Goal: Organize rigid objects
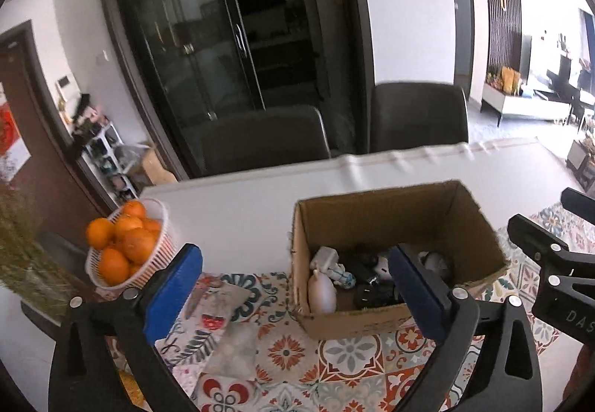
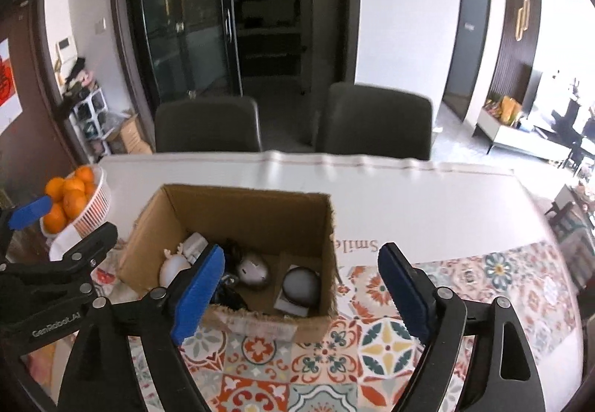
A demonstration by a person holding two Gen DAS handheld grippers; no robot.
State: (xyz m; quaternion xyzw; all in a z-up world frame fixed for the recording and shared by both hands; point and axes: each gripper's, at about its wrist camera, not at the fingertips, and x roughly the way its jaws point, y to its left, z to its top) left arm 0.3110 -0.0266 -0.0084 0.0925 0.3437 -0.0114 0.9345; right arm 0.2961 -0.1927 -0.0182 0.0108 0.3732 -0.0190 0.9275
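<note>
An open cardboard box [image 1: 372, 211] stands on a patterned tablecloth and also shows in the right wrist view [image 2: 238, 211]. Inside lie several small objects: a white egg-shaped item [image 1: 321, 294], a white charger [image 1: 327, 257], a grey mouse [image 2: 254, 272], a round grey-white device [image 2: 300, 287] and dark cables [image 1: 372, 294]. My left gripper [image 1: 297, 296] is open and empty, held above the cloth in front of the box. My right gripper [image 2: 301, 293] is open and empty, just in front of and above the box. The left gripper shows at the left edge of the right wrist view [image 2: 55, 237].
A white basket of oranges [image 1: 126, 248] stands at the left of the table. Flat cards or packets [image 1: 219, 300] lie on the cloth left of the box. Two dark chairs [image 2: 375, 121] stand behind the white table [image 2: 409, 196]. A glass cabinet stands behind them.
</note>
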